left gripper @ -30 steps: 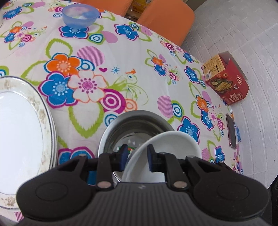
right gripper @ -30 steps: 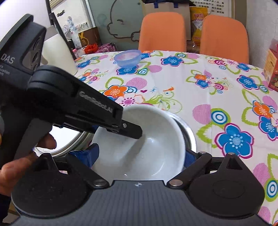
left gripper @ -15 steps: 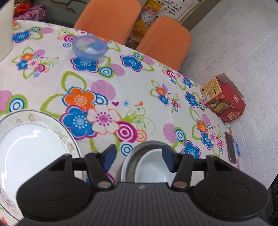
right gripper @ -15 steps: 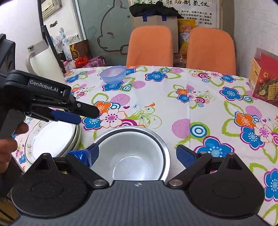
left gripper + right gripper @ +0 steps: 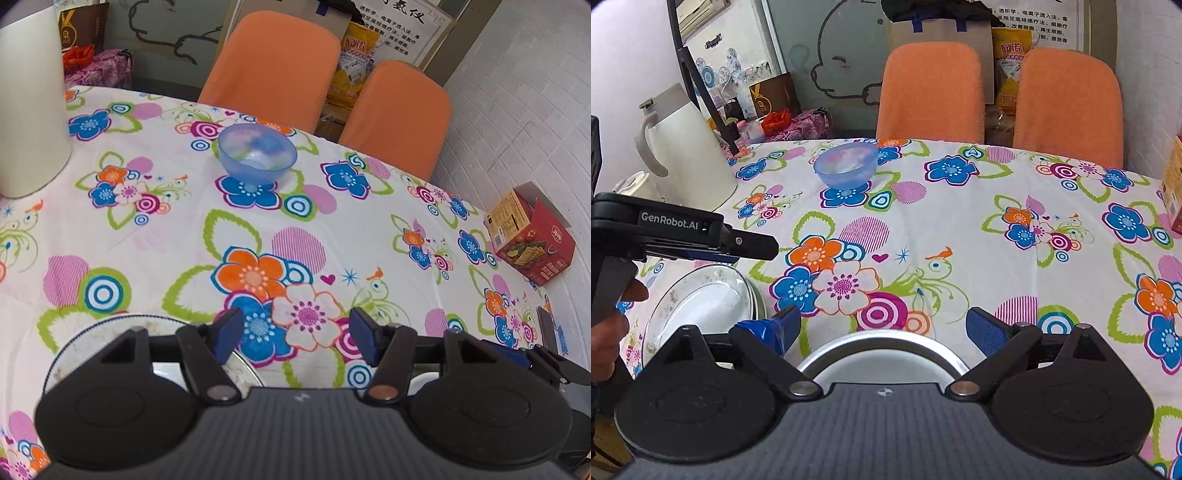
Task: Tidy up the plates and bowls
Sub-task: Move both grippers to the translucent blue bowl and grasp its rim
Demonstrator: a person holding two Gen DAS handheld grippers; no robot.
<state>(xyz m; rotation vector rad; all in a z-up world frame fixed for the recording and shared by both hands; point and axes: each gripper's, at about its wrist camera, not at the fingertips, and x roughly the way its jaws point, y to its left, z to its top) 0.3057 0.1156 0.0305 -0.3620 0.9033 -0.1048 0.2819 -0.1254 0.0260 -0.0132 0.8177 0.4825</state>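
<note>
Both grippers wide open, empty.
I judged blue bowl (image 5: 846, 165) at 12 o'clock next; approach w/ left gripper (image 5: 295, 334) level on rim.

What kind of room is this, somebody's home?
Probably a home dining area, though wall notices could suggest otherwise: a table under a flowered tablecloth, two orange chairs drawn up to it, a white kettle, and plates and a blue bowl on top.

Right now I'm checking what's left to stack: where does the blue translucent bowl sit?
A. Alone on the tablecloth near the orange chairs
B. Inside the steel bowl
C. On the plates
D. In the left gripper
A: the blue bowl stands alone on the tablecloth, by the orange chairs.
</note>
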